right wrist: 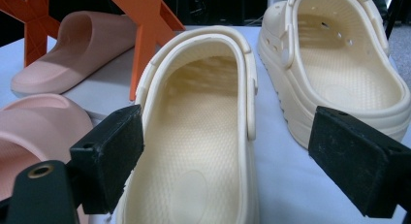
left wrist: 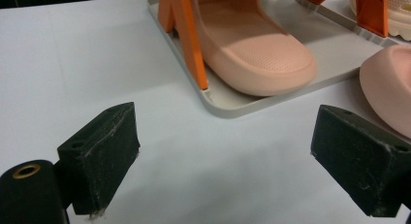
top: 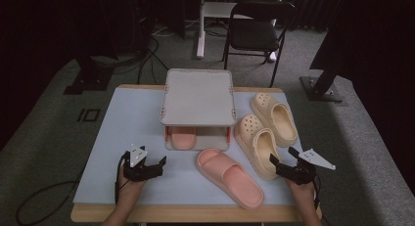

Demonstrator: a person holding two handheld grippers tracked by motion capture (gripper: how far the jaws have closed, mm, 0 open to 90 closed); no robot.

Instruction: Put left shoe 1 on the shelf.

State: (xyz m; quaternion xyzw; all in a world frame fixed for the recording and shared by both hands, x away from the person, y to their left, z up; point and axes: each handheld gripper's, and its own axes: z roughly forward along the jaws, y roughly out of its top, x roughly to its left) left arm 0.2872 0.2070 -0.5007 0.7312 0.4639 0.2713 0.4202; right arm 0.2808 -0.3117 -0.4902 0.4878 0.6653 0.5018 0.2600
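A grey two-tier shoe rack [top: 198, 96] stands mid-table, with one pink slide [top: 183, 137] on its lower shelf. Its mate, a second pink slide [top: 230, 177], lies on the table in front. Two cream clogs rest right of the rack, a near clog [top: 257, 145] and a far clog [top: 275, 116]. My left gripper [top: 159, 167] hovers open over bare table, left of the loose slide. My right gripper [top: 282, 156] is open at the near clog's heel. In the right gripper view, that near clog [right wrist: 203, 136] lies between the spread jaws of the right gripper [right wrist: 228, 161], ungripped.
In the left gripper view, the rack's tray edge [left wrist: 232, 105] and an orange post [left wrist: 186, 35] lie just ahead of the left gripper [left wrist: 225, 156]. A black folding chair [top: 257, 28] stands beyond the table. The table's left half [top: 127, 123] is bare.
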